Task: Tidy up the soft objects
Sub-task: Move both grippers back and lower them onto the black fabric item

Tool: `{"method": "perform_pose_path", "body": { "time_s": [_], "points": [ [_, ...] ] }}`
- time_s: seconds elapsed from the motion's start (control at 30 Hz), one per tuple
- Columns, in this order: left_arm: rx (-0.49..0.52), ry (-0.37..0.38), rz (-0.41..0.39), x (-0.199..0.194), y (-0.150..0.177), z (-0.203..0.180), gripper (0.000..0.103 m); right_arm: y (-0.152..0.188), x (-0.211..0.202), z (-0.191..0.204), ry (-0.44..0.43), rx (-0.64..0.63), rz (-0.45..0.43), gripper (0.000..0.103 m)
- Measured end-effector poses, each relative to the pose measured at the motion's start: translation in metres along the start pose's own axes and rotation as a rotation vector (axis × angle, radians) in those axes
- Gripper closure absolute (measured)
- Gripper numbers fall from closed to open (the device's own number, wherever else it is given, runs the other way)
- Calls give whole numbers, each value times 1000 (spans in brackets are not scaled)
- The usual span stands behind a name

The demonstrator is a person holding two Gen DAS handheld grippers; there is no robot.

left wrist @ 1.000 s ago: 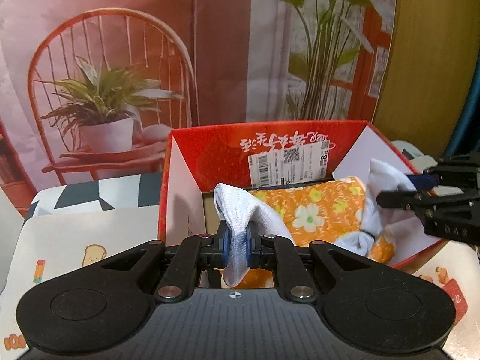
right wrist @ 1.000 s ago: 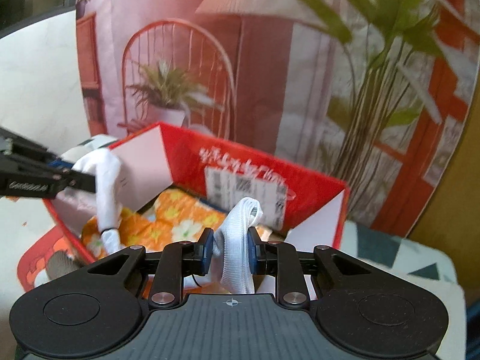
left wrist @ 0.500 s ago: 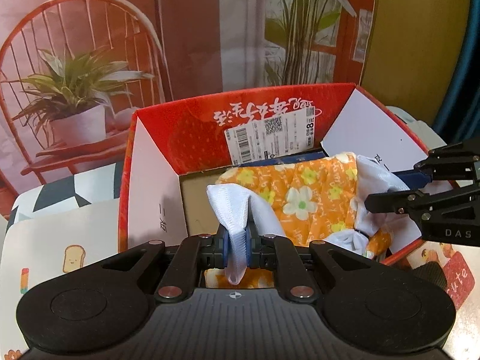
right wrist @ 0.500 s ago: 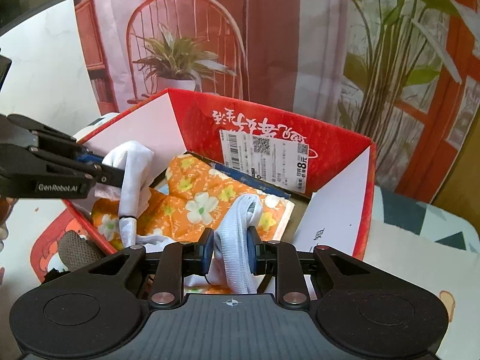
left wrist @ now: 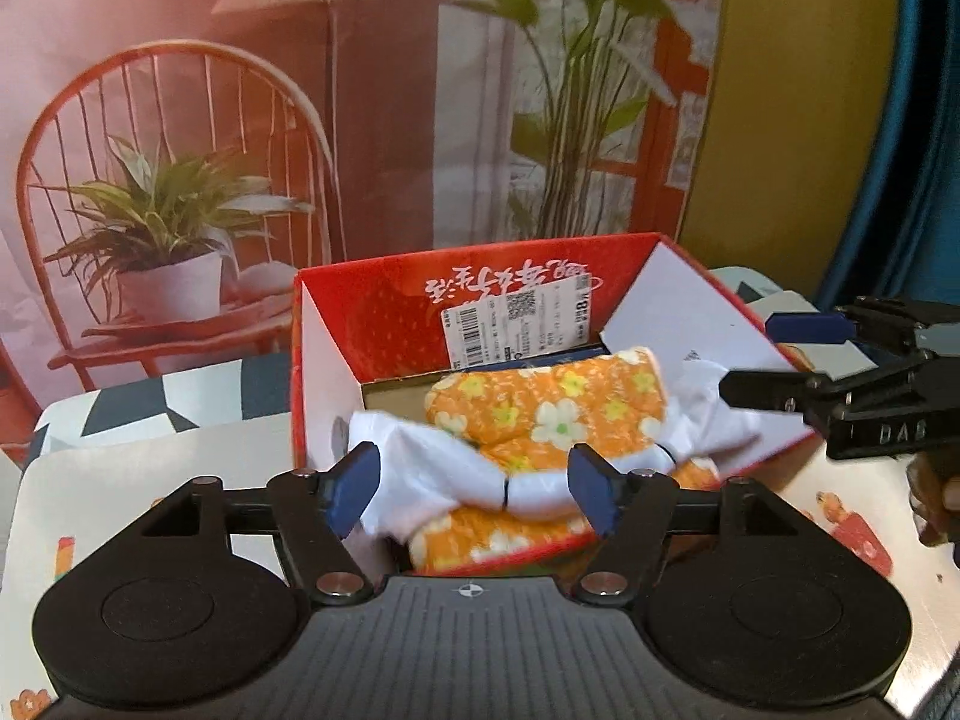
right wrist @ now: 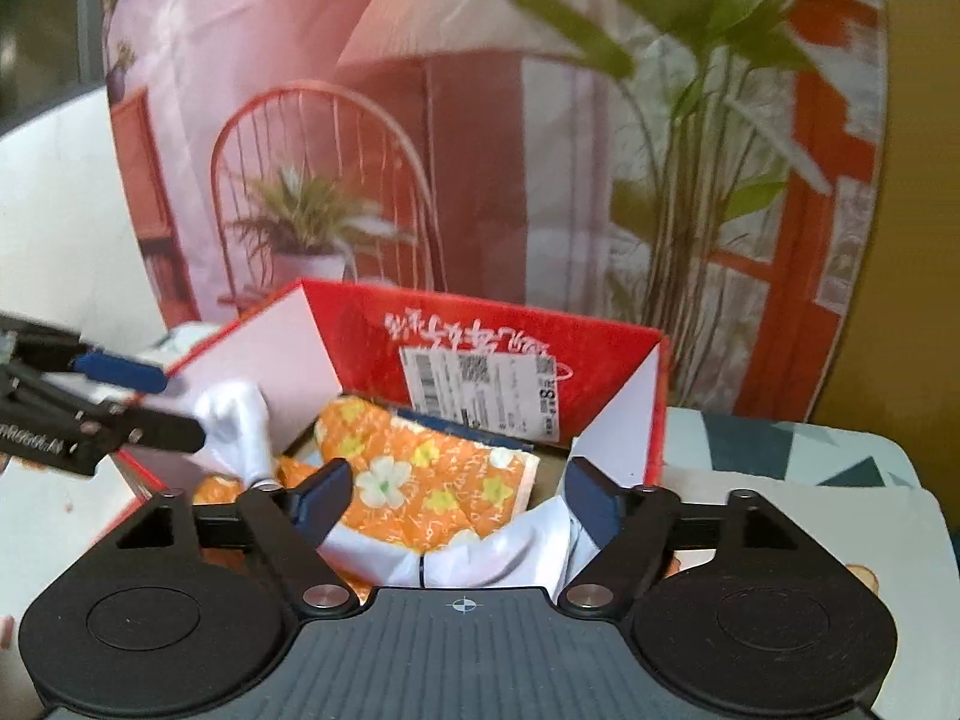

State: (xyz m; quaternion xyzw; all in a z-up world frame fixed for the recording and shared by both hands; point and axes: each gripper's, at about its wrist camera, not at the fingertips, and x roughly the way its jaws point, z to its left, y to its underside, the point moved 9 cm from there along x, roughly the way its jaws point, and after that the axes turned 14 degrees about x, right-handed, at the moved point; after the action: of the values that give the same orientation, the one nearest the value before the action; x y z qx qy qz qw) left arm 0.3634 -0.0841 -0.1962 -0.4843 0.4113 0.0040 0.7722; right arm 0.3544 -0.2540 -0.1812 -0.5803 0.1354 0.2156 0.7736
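Left tool (left wrist: 474,495) and right tool (right wrist: 453,495), both spread wide and empty, flank the white satin cloth (left wrist: 528,489), lying crosswise over the orange floral fabric (left wrist: 552,408) inside the red cardboard box (left wrist: 384,324).

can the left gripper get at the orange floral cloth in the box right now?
Probably yes. The left gripper is open at the near side of the red box, whose top is open. The floral cloth lies just ahead, though white fabric drapes across its near edge.
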Motion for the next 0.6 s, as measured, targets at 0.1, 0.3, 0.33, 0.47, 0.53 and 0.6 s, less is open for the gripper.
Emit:
{"method": "perform_pose_path", "body": {
  "time_s": [0.1, 0.3, 0.33, 0.47, 0.53, 0.6],
  "points": [
    [0, 15, -10, -17, 11, -6, 30, 3, -16, 2, -20, 29, -25, 25],
    [-41, 35, 20, -35, 50, -20, 30, 29, -45, 15, -52, 16, -46, 25],
    [-49, 34, 25, -37, 57, -21, 30, 33, -48, 16, -56, 14, -46, 25],
    [-103, 44, 36, -43, 82, -27, 32, 61, -58, 23, -69, 15, -17, 26],
    [-126, 51, 46, -43, 93, -29, 32, 77, -59, 25, -71, 20, 7, 26],
    [-147, 51, 64, -38, 102, -29, 35, 92, -59, 25, -68, 28, 34, 27]
  ]
}}
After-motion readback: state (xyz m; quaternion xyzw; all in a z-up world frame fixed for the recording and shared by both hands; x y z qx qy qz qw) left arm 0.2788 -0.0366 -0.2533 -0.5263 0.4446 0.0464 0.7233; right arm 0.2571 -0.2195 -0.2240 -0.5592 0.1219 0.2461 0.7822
